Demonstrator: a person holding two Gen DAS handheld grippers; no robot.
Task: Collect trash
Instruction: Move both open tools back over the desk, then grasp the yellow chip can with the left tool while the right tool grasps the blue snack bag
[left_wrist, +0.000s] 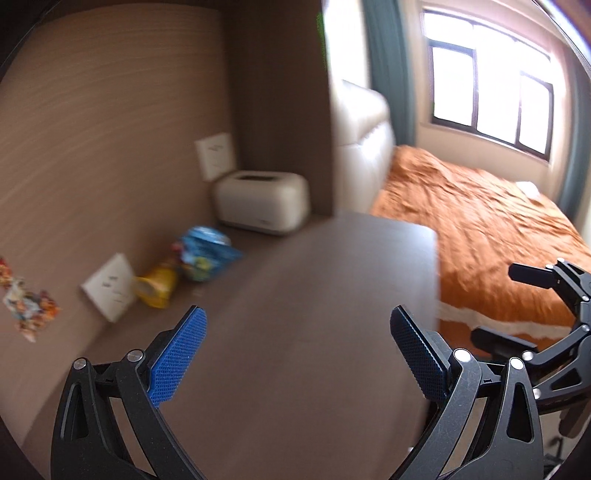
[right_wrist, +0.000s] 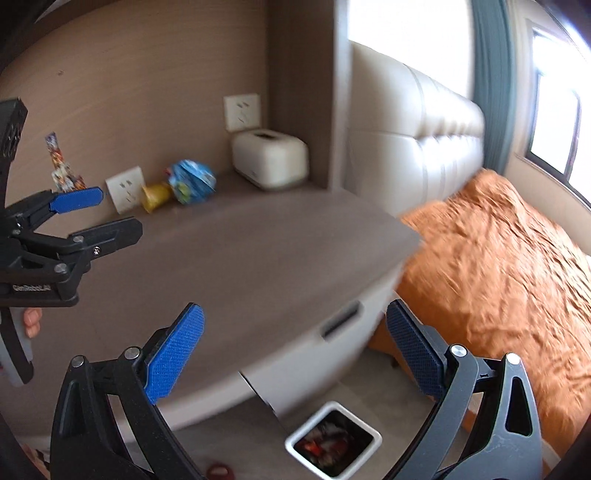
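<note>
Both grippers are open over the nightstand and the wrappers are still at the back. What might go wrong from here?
1. The blue wrapper and yellow wrapper lie against the wall by a socket; fingers may hit the wall or socket before closing.
2. The bin sits on the floor below the nightstand edge; a loosely held wrapper could miss it.
3. The left gripper and right gripper are close; reaching together risks a collision.
</note>
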